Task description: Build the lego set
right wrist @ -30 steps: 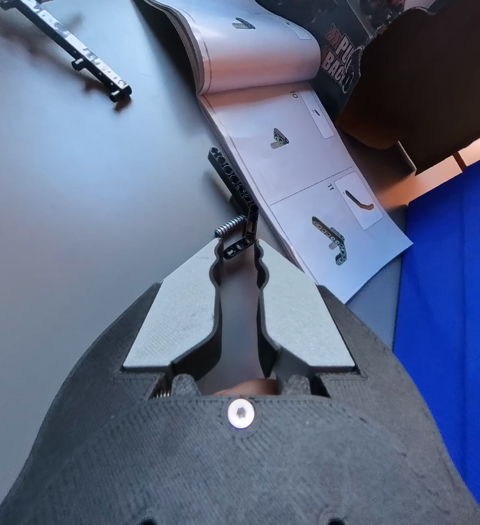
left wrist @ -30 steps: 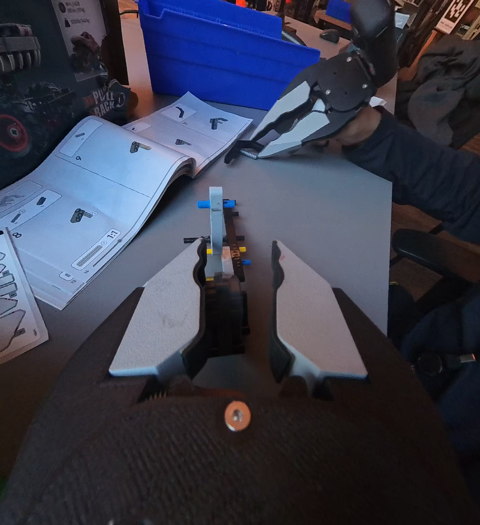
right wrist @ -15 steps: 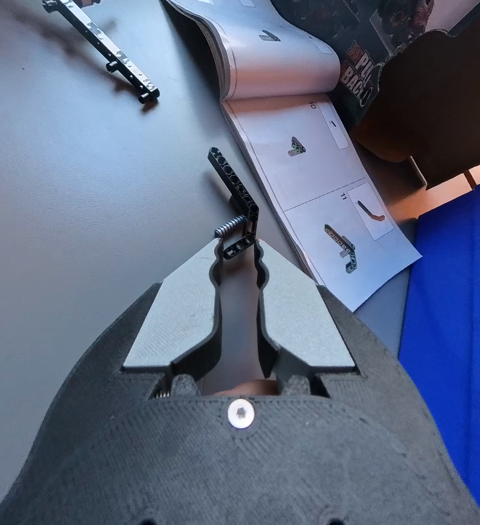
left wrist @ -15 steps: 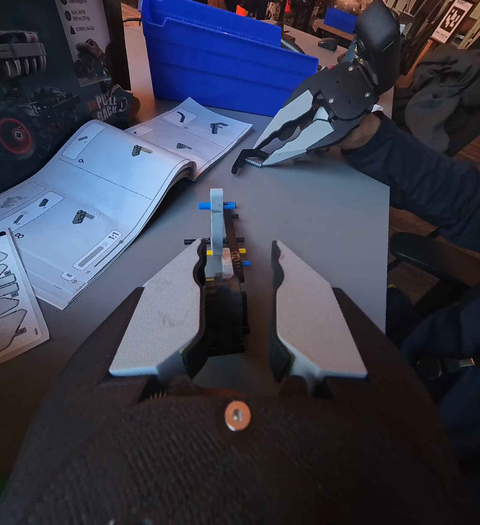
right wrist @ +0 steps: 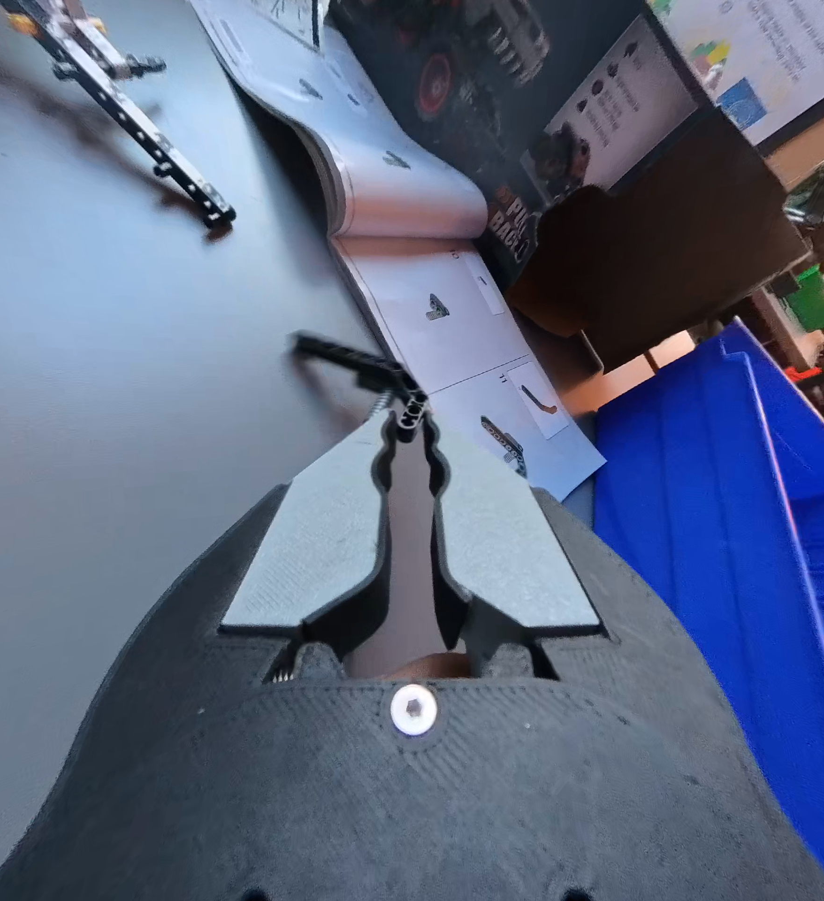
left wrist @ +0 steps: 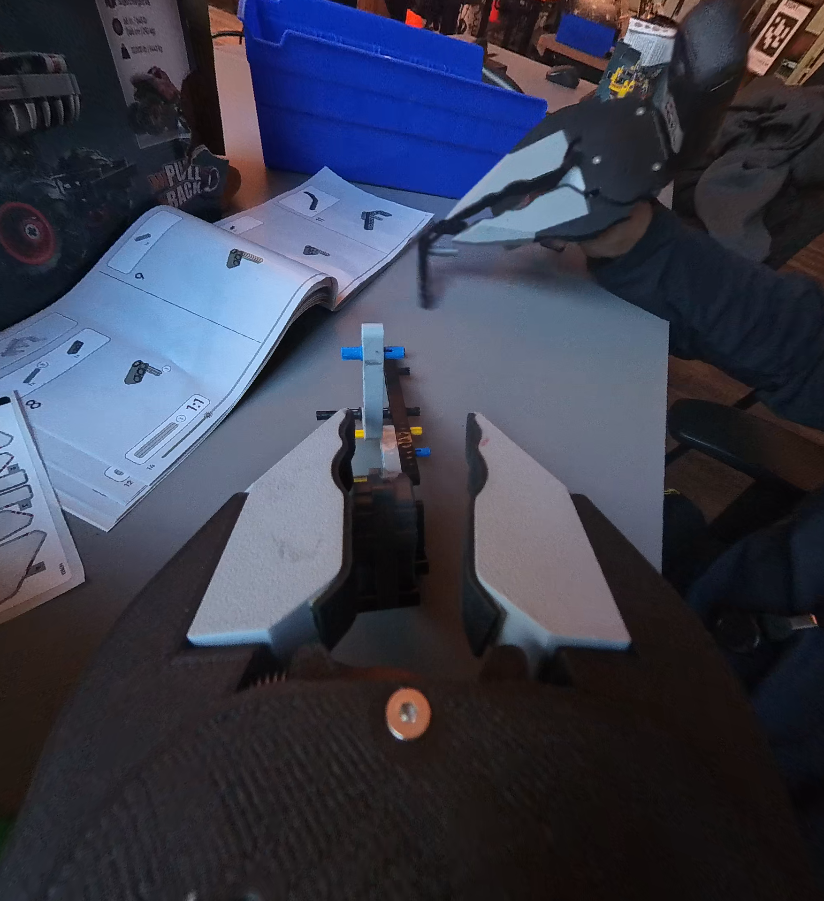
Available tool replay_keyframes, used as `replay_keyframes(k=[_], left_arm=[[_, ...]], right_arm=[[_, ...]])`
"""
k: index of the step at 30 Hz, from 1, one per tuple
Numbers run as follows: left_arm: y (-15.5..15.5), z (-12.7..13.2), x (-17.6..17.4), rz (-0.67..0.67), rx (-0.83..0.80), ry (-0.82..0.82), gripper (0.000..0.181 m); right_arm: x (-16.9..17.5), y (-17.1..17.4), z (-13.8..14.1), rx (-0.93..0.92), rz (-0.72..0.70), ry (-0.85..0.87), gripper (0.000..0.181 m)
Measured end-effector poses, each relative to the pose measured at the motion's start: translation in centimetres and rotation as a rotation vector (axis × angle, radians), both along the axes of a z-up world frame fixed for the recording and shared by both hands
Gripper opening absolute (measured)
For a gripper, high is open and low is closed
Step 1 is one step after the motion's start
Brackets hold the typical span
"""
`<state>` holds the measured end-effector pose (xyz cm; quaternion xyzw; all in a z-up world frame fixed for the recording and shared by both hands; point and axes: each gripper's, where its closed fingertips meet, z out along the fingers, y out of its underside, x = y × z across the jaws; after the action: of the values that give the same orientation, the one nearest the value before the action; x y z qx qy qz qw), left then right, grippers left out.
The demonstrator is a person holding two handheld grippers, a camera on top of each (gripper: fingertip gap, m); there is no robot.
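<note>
- The right tool [right wrist: 407, 426] is clamped on the short end of a black angled beam [right wrist: 351, 358] carrying a small spring, held off the grey counter [right wrist: 83, 390] near the far edge, beside the open instruction booklet [right wrist: 449, 312].
- The left tool [left wrist: 405, 439] has its fingers apart around the partly built chassis [left wrist: 385, 487], which sits on the counter toward the near-right edge; only the left finger looks to be touching it (the right one stands clear).
- Step in hand, by the look of it: bringing the beam-and-spring piece over to join the chassis. The next move calls for lining its holes with the protruding pins while the left tool steadies the build.
- Hard to make out: the beam is motion-blurred in both views, and the chassis's lower body is dark and hidden between the fingers. A blue bin [left wrist: 390, 112] and the set's box [left wrist: 59, 146] line the far edge.
</note>
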<state>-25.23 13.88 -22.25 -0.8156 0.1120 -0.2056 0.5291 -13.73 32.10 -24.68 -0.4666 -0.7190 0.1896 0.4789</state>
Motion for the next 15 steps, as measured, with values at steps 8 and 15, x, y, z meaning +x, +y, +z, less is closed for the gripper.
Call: replay_keyframes(k=[8,15], left_arm=[[-0.1,0.1,0.1,-0.008,0.001,-0.014,0.043],[-0.1,0.1,0.2,-0.009,0.000,-0.015,0.043]], right_arm=[[1.8,-0.1,-2.3,-0.087,-0.017,-0.100,0.008],[3.1,-1.1,-1.8,-0.125,0.001,-0.071,0.009]])
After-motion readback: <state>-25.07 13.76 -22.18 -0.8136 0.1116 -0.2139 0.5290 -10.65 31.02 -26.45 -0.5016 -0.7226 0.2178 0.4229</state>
